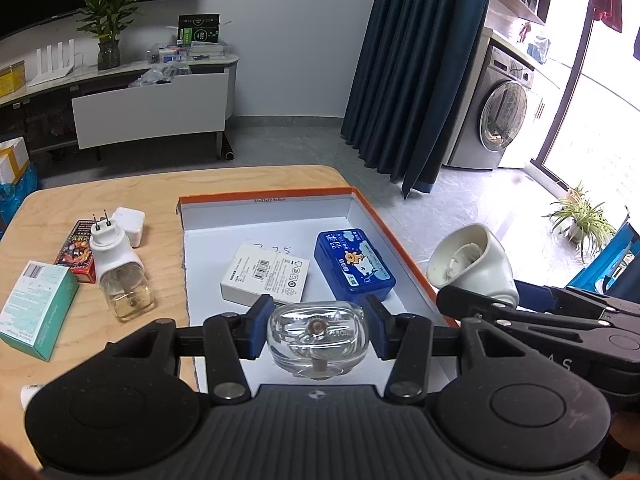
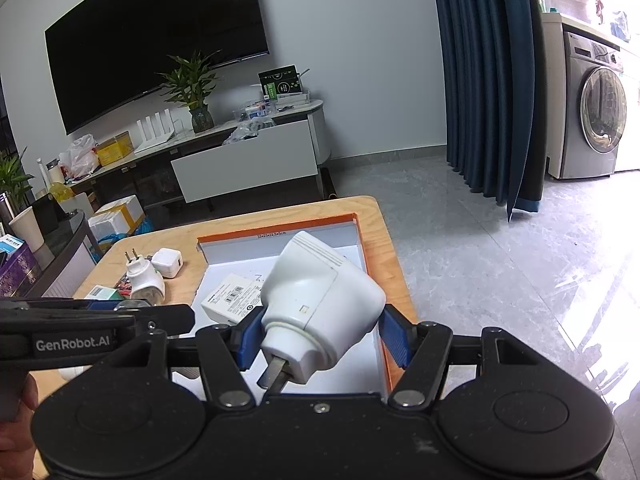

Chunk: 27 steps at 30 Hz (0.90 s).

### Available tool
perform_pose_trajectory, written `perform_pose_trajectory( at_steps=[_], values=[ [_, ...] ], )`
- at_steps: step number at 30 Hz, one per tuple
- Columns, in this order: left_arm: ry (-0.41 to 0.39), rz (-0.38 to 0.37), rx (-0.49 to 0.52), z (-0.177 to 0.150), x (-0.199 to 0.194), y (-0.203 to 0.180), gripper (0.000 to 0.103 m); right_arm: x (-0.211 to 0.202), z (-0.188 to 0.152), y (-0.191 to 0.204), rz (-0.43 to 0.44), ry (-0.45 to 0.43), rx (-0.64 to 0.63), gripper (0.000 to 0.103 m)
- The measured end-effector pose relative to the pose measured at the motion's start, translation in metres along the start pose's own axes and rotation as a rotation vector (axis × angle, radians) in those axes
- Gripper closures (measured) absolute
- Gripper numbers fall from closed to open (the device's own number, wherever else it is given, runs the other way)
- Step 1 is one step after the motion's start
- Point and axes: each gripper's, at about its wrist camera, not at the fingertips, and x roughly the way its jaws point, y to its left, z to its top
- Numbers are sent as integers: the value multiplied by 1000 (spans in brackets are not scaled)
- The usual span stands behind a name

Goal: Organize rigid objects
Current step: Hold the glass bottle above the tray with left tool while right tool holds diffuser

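Note:
My left gripper (image 1: pixel 318 330) is shut on a clear glass bottle (image 1: pixel 318 340) and holds it above the near end of the orange-rimmed white box (image 1: pixel 400 232). My right gripper (image 2: pixel 320 336) is shut on a white plug-in heater head (image 2: pixel 324 308), also seen in the left wrist view (image 1: pixel 472 266) to the right of the box. Inside the box lie a blue case (image 1: pixel 354 266) and a white carton (image 1: pixel 266 276). On the table (image 1: pixel 100 200) left of the box lies a second white plug unit with its bottle (image 1: pixel 118 268).
A white charger cube (image 1: pixel 130 224), a red card pack (image 1: pixel 78 250) and a teal carton (image 1: pixel 36 304) lie on the left of the table. Beyond it are a TV cabinet (image 1: pixel 152 108), a dark curtain (image 1: pixel 420 68) and a washing machine (image 1: pixel 500 120).

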Motion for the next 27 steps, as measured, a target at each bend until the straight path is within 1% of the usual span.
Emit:
perform_pose_trajectory(
  at_steps=[8,27],
  values=[
    [9,-2,11,0,3,-2,54,5,1,0,0,11,-5,30],
    [6,-5,3,-1,0,0,54,8,2,8,7,18,-19,30]
  ],
)
